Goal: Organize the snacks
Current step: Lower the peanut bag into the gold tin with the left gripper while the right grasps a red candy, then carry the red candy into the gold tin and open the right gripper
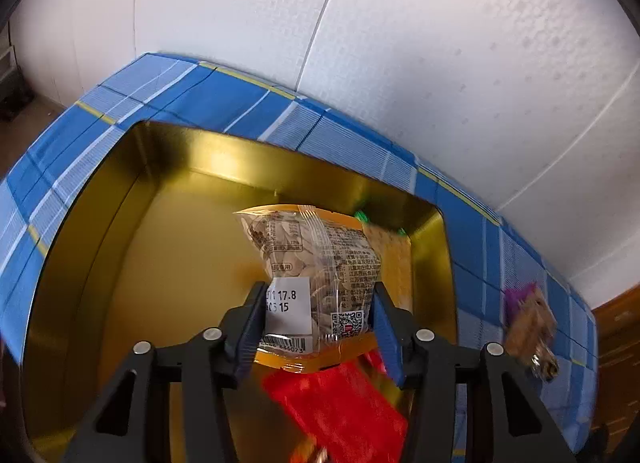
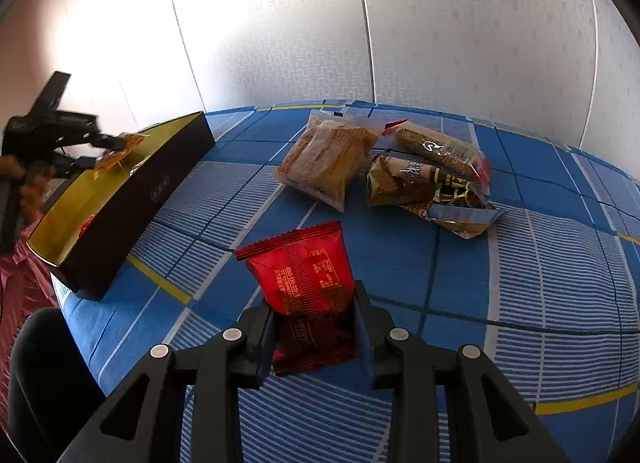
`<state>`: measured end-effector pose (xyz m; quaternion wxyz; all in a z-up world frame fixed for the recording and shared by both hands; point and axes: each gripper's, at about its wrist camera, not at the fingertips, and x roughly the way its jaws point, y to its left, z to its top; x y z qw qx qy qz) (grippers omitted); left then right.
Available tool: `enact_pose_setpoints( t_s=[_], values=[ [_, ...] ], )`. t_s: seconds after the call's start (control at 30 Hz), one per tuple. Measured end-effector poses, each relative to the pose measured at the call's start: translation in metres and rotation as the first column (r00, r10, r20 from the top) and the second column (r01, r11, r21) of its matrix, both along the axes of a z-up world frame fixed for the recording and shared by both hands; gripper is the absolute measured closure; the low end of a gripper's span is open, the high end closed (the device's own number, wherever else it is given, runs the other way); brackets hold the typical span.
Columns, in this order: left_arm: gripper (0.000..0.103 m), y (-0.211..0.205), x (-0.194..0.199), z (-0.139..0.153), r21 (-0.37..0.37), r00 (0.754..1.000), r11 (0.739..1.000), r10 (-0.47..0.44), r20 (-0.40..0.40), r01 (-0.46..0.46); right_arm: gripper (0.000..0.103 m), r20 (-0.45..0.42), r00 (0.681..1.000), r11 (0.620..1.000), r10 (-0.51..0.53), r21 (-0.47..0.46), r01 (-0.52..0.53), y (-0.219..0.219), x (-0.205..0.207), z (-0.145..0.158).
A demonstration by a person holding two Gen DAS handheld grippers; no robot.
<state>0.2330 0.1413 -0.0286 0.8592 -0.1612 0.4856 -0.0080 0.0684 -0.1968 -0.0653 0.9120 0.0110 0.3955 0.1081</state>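
Note:
My left gripper (image 1: 316,323) is shut on a clear, orange-edged seed packet (image 1: 308,259), held over the gold-lined box (image 1: 100,263). In the box, a red packet (image 1: 340,411) lies below it and a yellow packet (image 1: 394,259) behind it. My right gripper (image 2: 316,327) is shut on a red snack packet (image 2: 304,283) above the blue checked cloth (image 2: 520,303). In the right wrist view the dark-sided box (image 2: 120,207) stands at the left, with the blurred left gripper (image 2: 100,143) over it.
On the cloth beyond the right gripper lie a clear biscuit packet (image 2: 328,163), a seeded bar packet (image 2: 440,151) and a crumpled brown-gold packet (image 2: 432,191). A purple and brown packet (image 1: 528,315) lies right of the box. White wall panels stand behind the table. A dark chair back (image 2: 44,383) is at lower left.

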Motion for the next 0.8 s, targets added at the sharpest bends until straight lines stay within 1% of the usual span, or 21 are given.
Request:
enact_pose_setpoints(
  t_s=[0.07, 0.1, 0.13, 0.2, 0.27, 0.33, 0.4, 0.5, 0.57, 0.63, 0.7, 0.8],
  values=[
    [0.051, -0.001, 0.009, -0.005, 0.021, 1.0, 1.0, 0.005, -0.006, -0.005, 0.069, -0.001, 1.0, 1.0, 0.0, 0.002, 0.0, 0.0, 0.001, 0.0],
    [0.048, -0.002, 0.011, -0.007, 0.026, 1.0, 1.0, 0.009, 0.002, -0.009, 0.069, -0.002, 1.0, 1.0, 0.0, 0.004, 0.0, 0.0, 0.001, 0.0],
    [0.041, -0.003, 0.014, -0.01, 0.032, 1.0, 0.999, 0.013, 0.001, -0.013, 0.069, -0.002, 1.0, 1.0, 0.0, 0.004, 0.0, 0.0, 0.001, 0.0],
    [0.035, 0.001, 0.016, -0.013, 0.03, 0.999, 0.999, 0.033, -0.011, -0.033, 0.069, -0.003, 1.0, 1.0, 0.002, 0.002, -0.002, 0.0, 0.001, -0.001],
    [0.035, 0.003, 0.011, -0.012, 0.015, 0.999, 0.999, 0.035, -0.005, -0.035, 0.069, -0.002, 1.0, 1.0, 0.002, 0.001, -0.002, 0.0, 0.001, -0.001],
    [0.035, 0.003, 0.0, -0.006, 0.056, 0.999, 0.997, 0.046, 0.016, -0.047, 0.069, -0.002, 1.0, 1.0, 0.002, -0.001, -0.002, 0.0, 0.002, -0.001],
    [0.035, 0.0, -0.018, 0.004, 0.091, 0.997, 0.995, 0.044, 0.067, -0.05, 0.069, -0.001, 1.0, 1.0, 0.002, -0.007, -0.002, 0.001, 0.002, -0.001],
    [0.035, -0.01, -0.052, 0.02, 0.159, 0.988, 0.987, 0.007, 0.155, -0.032, 0.069, 0.0, 1.0, 1.0, 0.001, -0.014, -0.001, 0.002, 0.002, -0.002],
    [0.035, -0.019, -0.076, 0.028, 0.192, 0.977, 0.981, -0.028, 0.211, -0.013, 0.069, 0.001, 1.0, 1.0, -0.001, -0.017, 0.001, 0.003, 0.002, -0.002],
    [0.035, -0.031, -0.104, 0.036, 0.225, 0.962, 0.974, -0.083, 0.261, 0.023, 0.069, 0.003, 1.0, 1.0, -0.003, -0.021, 0.003, 0.004, 0.002, -0.002],
    [0.035, -0.042, -0.123, 0.039, 0.253, 0.951, 0.966, -0.121, 0.284, 0.048, 0.069, 0.005, 1.0, 1.0, -0.004, -0.025, 0.004, 0.005, 0.001, -0.003],
    [0.035, -0.055, -0.15, 0.039, 0.268, 0.937, 0.96, -0.168, 0.307, 0.084, 0.069, 0.009, 1.0, 0.999, -0.004, -0.035, 0.004, 0.007, 0.001, -0.003]
  ],
)
